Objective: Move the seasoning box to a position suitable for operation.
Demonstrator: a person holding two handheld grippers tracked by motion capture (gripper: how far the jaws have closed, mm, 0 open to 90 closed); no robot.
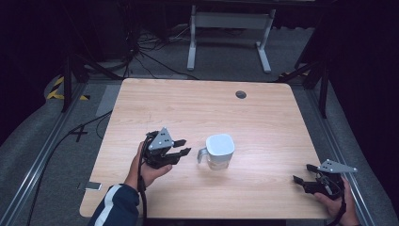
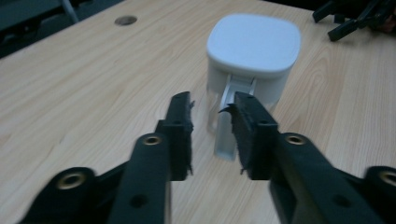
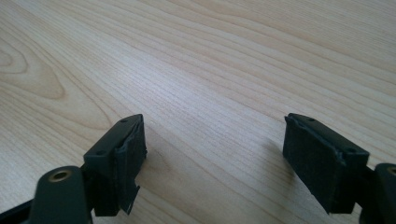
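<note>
Wooden table (image 1: 263,117), pale grain, seen from above. A white lidded jug (image 1: 219,151) with a clear body is placed a little toward 6 o'clock from the table's middle, upright, its handle (image 1: 202,154) turned to 9 o'clock.

Left gripper (image 1: 185,146) is found just beside the jug at 9 o'clock, held in a hand (image 1: 148,172) with a dark, white-striped sleeve (image 1: 115,205). Jaws are pointed toward 3 o'clock at the handle. In the left gripper view the jaws are narrowed to a small gap, and the handle (image 2: 227,135) is seen through that gap, farther off than the pads; the pads are not pressed on it. Nothing is gripped. Whether the tips touch the handle cannot be told.

Right gripper (image 1: 303,173) is kept near the table edge at about 4 o'clock, well apart from the jug, jaws aimed toward 9 o'clock. In the right gripper view the jaws are spread wide, with bare table (image 3: 210,93) between them; nothing is held.

A round dark grommet (image 1: 241,94) is set in the table toward 12 o'clock. A white frame (image 1: 230,28) is noted on the floor beyond the far edge.
</note>
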